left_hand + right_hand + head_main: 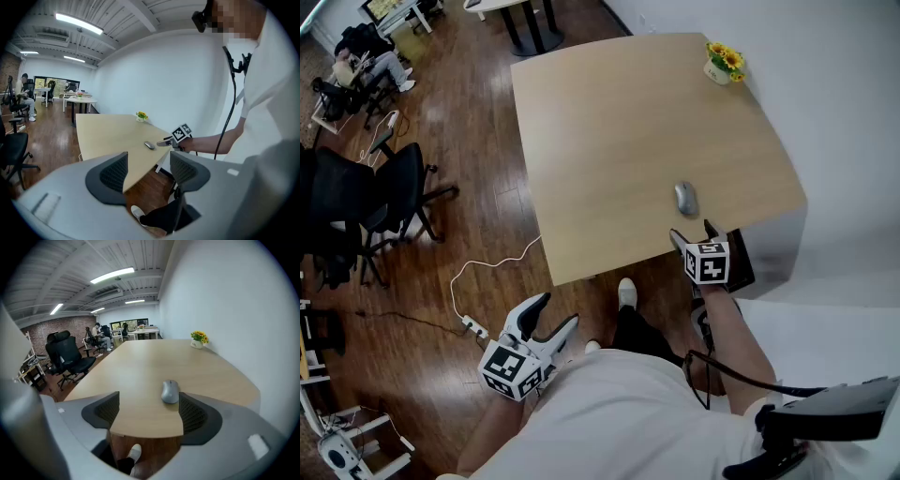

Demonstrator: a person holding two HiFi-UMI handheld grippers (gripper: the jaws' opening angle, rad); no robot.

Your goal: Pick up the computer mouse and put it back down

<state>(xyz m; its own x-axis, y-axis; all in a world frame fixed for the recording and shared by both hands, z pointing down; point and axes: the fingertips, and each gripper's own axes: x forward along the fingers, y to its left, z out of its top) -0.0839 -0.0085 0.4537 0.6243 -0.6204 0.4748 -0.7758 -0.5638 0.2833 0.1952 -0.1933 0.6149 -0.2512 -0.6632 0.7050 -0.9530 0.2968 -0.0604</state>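
A grey computer mouse (685, 198) lies on the light wooden table (619, 131) near its front edge; it also shows as the mouse (170, 391) just ahead of the right jaws and as the mouse (149, 145) far off. My right gripper (695, 234) hovers at the table's near edge, open, with the mouse a short way beyond its fingertips and nothing between them. My left gripper (549, 313) hangs low beside the person's leg, over the floor, open and empty.
A small pot of yellow flowers (723, 63) stands at the table's far right corner. Black office chairs (384, 192) stand on the wooden floor to the left, with a white cable and power strip (475, 326) near the table. A white wall runs along the right.
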